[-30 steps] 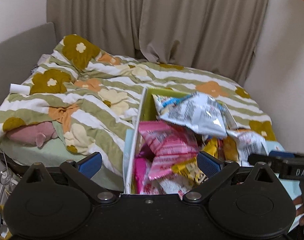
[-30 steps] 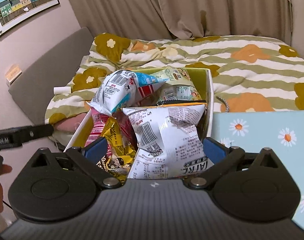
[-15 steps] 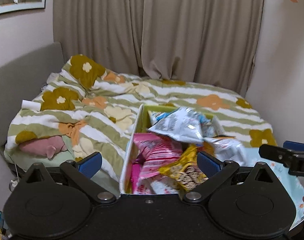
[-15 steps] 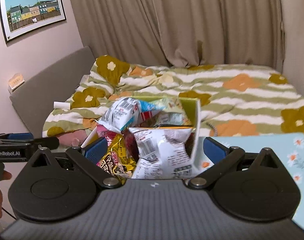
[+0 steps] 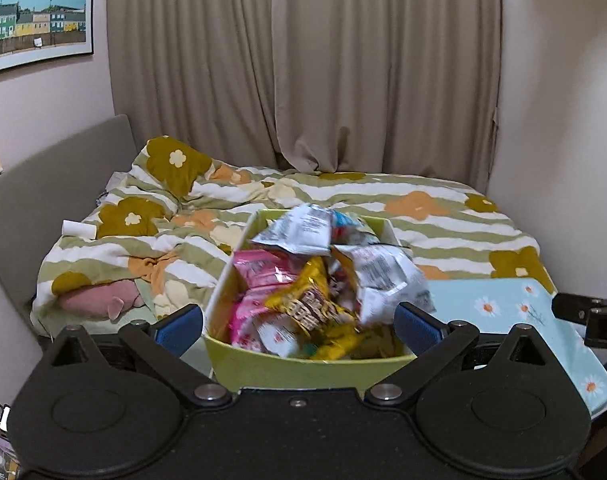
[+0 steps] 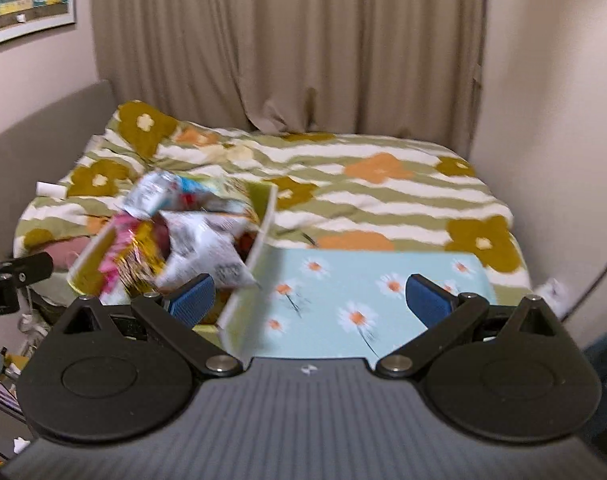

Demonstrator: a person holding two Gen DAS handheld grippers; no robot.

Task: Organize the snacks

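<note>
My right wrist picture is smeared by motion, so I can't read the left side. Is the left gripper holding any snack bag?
Observer: No. The left gripper is open and empty, and it faces the near wall of the lime-green plastic bin.
Operator: Which bag lies closest to that near wall?
Observer: A crinkled yellow foil bag with brown lettering. It lies on top of the pile at the front of the bin.

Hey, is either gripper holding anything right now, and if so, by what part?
Nothing is held. The left gripper and right gripper are both open, with no snack between the fingers. The snack packets sit loose in the green bin.
</note>
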